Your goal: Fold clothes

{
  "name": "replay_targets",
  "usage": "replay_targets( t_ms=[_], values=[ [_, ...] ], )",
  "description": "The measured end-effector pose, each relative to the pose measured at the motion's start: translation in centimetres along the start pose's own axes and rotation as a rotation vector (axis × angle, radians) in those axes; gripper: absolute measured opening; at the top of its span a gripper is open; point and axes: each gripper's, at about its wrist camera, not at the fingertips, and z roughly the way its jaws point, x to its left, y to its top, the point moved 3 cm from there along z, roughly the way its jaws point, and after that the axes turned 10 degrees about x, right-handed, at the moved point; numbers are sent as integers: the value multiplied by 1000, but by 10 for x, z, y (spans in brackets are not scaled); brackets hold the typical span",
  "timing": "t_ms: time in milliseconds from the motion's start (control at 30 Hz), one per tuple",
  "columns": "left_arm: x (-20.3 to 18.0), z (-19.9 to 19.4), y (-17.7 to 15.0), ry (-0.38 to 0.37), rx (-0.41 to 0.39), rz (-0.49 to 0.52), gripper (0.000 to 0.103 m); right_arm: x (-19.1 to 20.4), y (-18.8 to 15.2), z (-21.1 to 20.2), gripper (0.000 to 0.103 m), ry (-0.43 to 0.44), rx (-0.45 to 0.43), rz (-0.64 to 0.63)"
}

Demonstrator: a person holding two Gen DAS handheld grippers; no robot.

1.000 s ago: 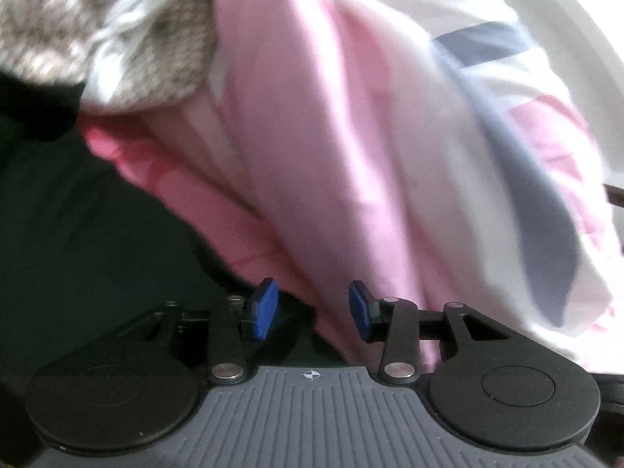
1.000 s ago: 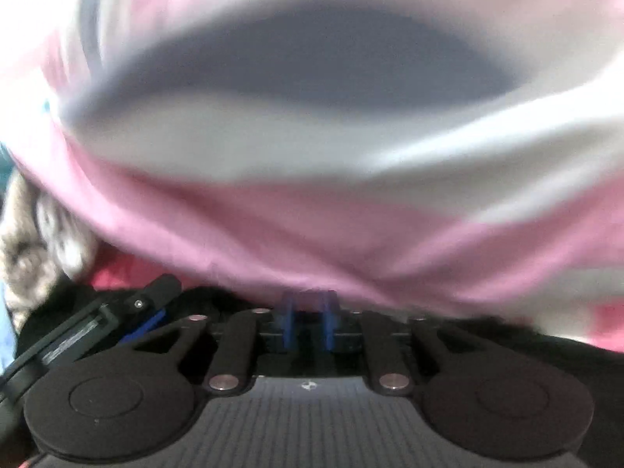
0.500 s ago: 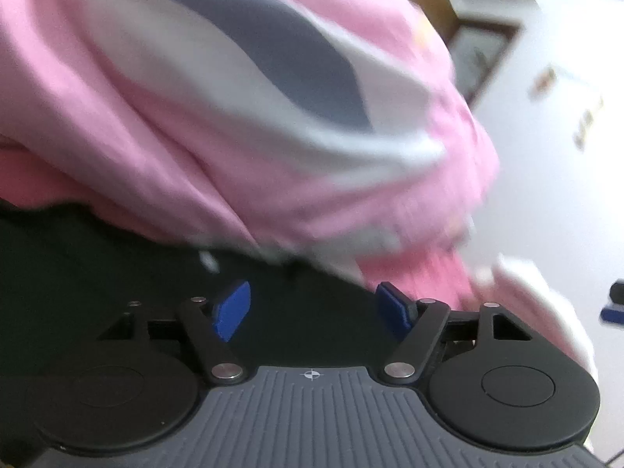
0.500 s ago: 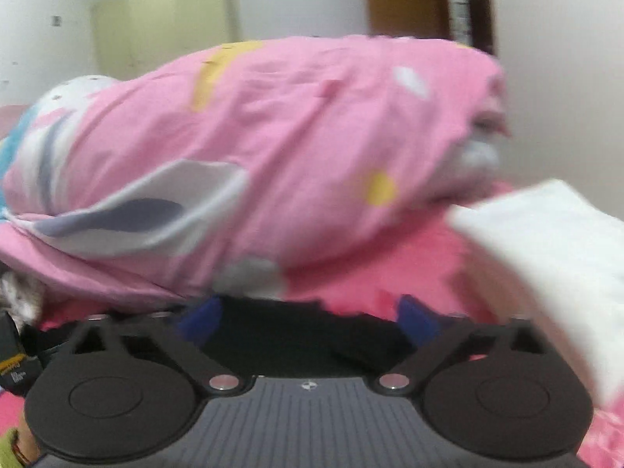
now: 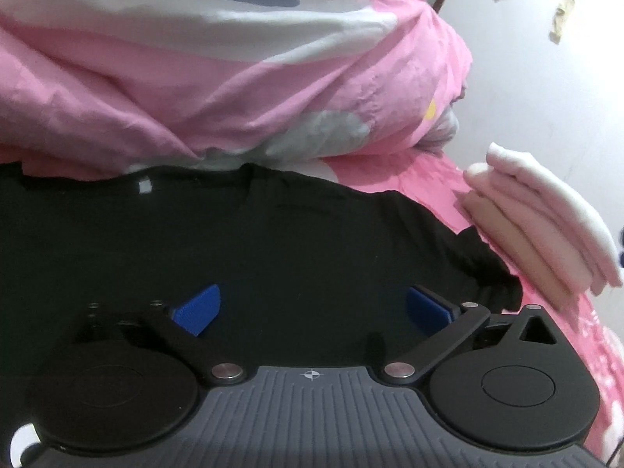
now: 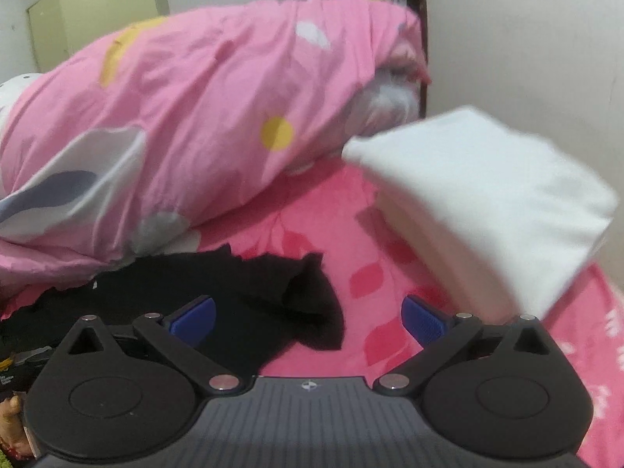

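A black T-shirt (image 5: 241, 234) lies spread flat on the pink bedsheet (image 5: 390, 175), collar toward the far side. My left gripper (image 5: 312, 308) hovers over its middle, open, nothing between the blue pads. In the right wrist view the shirt's right sleeve (image 6: 296, 296) lies crumpled on the pink bedsheet (image 6: 390, 292). My right gripper (image 6: 308, 319) stands open just above that sleeve, empty.
A bulky pink quilt (image 5: 195, 78) with white and grey patches is heaped behind the shirt, also filling the right wrist view as the quilt (image 6: 195, 117). A stack of folded pale clothes (image 5: 546, 226) sits at the right, seen as a white stack (image 6: 487, 202) close by. A white wall (image 6: 526, 39) stands behind.
Both grippers pulled back from the quilt and swung toward the black shirt. The right gripper went from shut to open; the left opened wider.
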Motion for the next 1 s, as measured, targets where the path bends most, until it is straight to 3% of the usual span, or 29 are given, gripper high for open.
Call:
replay_targets(
  t_ms=[67, 267, 400, 500, 700, 767, 900, 967, 1000],
  values=[
    [0, 3, -1, 4, -1, 9, 103, -7, 0, 18, 103, 32, 23, 18],
    [8, 2, -2, -21, -9, -21, 103, -21, 19, 85, 103, -53, 44, 26],
    [10, 2, -2, -25, -16, -34, 103, -23, 39, 124, 100, -48, 66, 25],
    [8, 2, -3, -20, -18, -29, 103, -19, 49, 148, 89, 4, 118, 23],
    [9, 2, -4, -27, -21, -33, 103, -15, 60, 182, 69, -16, 171, -6],
    [9, 2, -4, -29, -22, -36, 103, -16, 62, 188, 52, -7, 187, -4],
    [9, 2, -4, -32, -23, -38, 103, -15, 65, 191, 37, 1, 191, -25],
    [9, 2, -4, -33, -24, -40, 103, -14, 66, 191, 17, 2, 189, -43],
    [10, 2, -4, -35, -24, -41, 103, -13, 66, 190, 12, -1, 179, -53]
  ],
)
